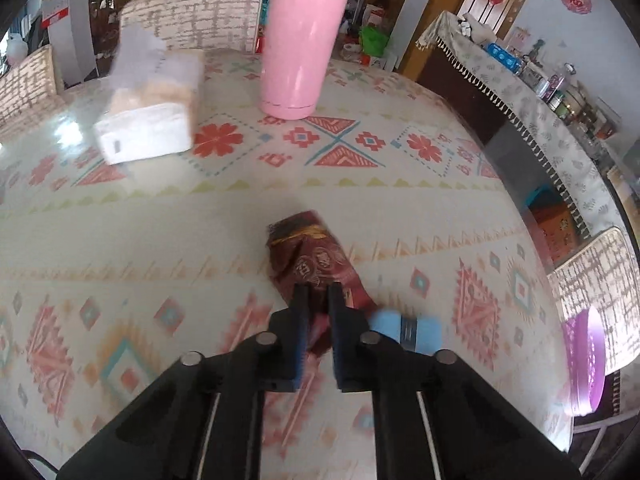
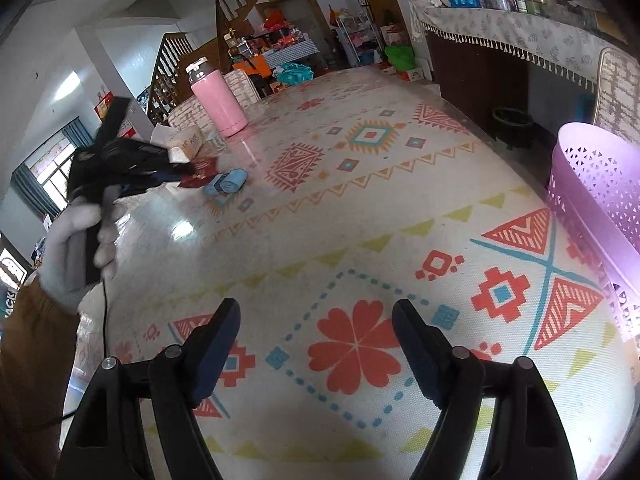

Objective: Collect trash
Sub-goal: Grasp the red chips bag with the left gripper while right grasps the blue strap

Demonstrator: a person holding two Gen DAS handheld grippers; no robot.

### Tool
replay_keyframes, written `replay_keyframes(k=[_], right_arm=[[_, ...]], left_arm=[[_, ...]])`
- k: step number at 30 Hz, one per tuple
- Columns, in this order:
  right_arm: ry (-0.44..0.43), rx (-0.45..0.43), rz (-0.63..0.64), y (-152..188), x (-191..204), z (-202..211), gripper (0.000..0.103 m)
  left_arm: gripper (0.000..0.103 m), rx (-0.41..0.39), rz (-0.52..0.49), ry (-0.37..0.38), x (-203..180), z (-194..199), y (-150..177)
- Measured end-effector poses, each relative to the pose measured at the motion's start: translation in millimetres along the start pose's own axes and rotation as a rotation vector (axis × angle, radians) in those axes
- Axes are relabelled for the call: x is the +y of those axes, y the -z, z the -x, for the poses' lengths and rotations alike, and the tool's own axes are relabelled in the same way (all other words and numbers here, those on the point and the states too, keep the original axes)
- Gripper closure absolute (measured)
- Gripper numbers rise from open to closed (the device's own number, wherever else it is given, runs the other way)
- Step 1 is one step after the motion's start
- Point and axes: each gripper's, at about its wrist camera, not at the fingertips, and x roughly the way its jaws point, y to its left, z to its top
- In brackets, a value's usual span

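A crumpled dark red wrapper (image 1: 308, 248) lies on the patterned tablecloth (image 1: 160, 220). My left gripper (image 1: 318, 292) is shut on its near end, and the pads pinch the foil. A light blue rolled item with a dark band (image 1: 408, 330) lies just right of the fingers. In the right wrist view the same wrapper (image 2: 202, 168) and blue roll (image 2: 228, 182) show far left, with the left gripper (image 2: 188, 171) on the wrapper, held by a white-gloved hand (image 2: 76, 248). My right gripper (image 2: 316, 312) hangs open over the cloth with nothing between its fingers.
A purple perforated basket (image 2: 600, 176) stands at the table's right edge, also visible as the basket (image 1: 584, 360). A tall pink bottle (image 1: 300, 52) and a tissue box (image 1: 152, 112) stand at the far side. Chairs ring the table, and a draped sideboard (image 2: 520, 40) runs along the right.
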Motion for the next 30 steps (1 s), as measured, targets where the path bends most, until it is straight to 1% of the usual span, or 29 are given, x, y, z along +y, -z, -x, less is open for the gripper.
replay_keyframes(k=[2, 4, 6, 7, 8, 9, 10, 11, 12, 13, 15, 16, 18, 20, 22, 24, 25, 26, 27, 28, 30], right_arm=[[0.002, 0.001, 0.003, 0, 1, -1, 0.020], [0.004, 0.002, 0.006, 0, 1, -2, 0.020], [0.005, 0.003, 0.009, 0, 1, -2, 0.019], [0.005, 0.004, 0.010, 0, 1, -2, 0.019], [0.006, 0.005, 0.013, 0, 2, -2, 0.018], [0.008, 0.006, 0.016, 0, 3, -3, 0.018], [0.012, 0.006, 0.019, 0, 3, -3, 0.018], [0.014, 0.006, 0.020, 0, 4, -3, 0.018], [0.014, 0.006, 0.020, 0, 3, -3, 0.018], [0.013, 0.004, 0.018, 0, 3, -3, 0.018], [0.011, 0.002, 0.015, 0, 3, -3, 0.018], [0.010, 0.002, 0.014, 1, 3, -3, 0.018], [0.010, 0.002, 0.014, 1, 2, -3, 0.018], [0.007, 0.000, 0.012, 0, 2, -2, 0.018], [0.002, -0.002, 0.009, 1, 1, -2, 0.018], [-0.002, -0.003, 0.007, 1, 1, -1, 0.018], [-0.004, -0.002, 0.007, 2, 1, -1, 0.018], [-0.005, -0.002, 0.007, 2, 1, -1, 0.018], [-0.006, -0.001, 0.008, 1, 1, -1, 0.018], [-0.006, -0.001, 0.008, 1, 1, 0, 0.018], [-0.006, -0.001, 0.008, 1, 1, 0, 0.018]], left_arm=[[0.103, -0.010, 0.005, 0.026, 7, 16, 17], [0.103, -0.012, -0.002, 0.037, 13, 31, 34], [0.103, -0.012, -0.018, 0.017, 17, 44, 51], [0.102, -0.012, -0.016, 0.009, 21, 47, 54], [0.090, -0.015, -0.005, 0.018, 24, 50, 57], [0.075, -0.016, 0.006, 0.028, 27, 51, 56], [0.030, -0.024, 0.029, 0.025, 31, 50, 53], [0.008, -0.043, 0.052, 0.019, 34, 50, 51], [0.008, -0.075, 0.078, 0.021, 36, 51, 49], [0.008, -0.087, 0.095, 0.028, 36, 49, 45], [0.008, -0.067, 0.115, 0.046, 30, 37, 30], [0.008, -0.064, 0.120, 0.034, 26, 32, 24], [0.008, -0.057, 0.117, -0.034, 19, 16, 11], [0.008, -0.009, 0.126, -0.082, 16, -7, -2], [0.008, 0.028, 0.151, -0.098, 18, -24, -8], [0.008, 0.055, 0.158, -0.093, 16, -35, -9], [0.010, 0.066, 0.151, -0.091, 14, -38, -8], [0.027, 0.067, 0.136, -0.110, 11, -39, -5], [0.046, 0.053, 0.115, -0.139, 8, -37, -3], [0.058, 0.046, 0.102, -0.146, 6, -32, -2], [0.059, 0.018, 0.130, -0.115, 11, -17, 2]])
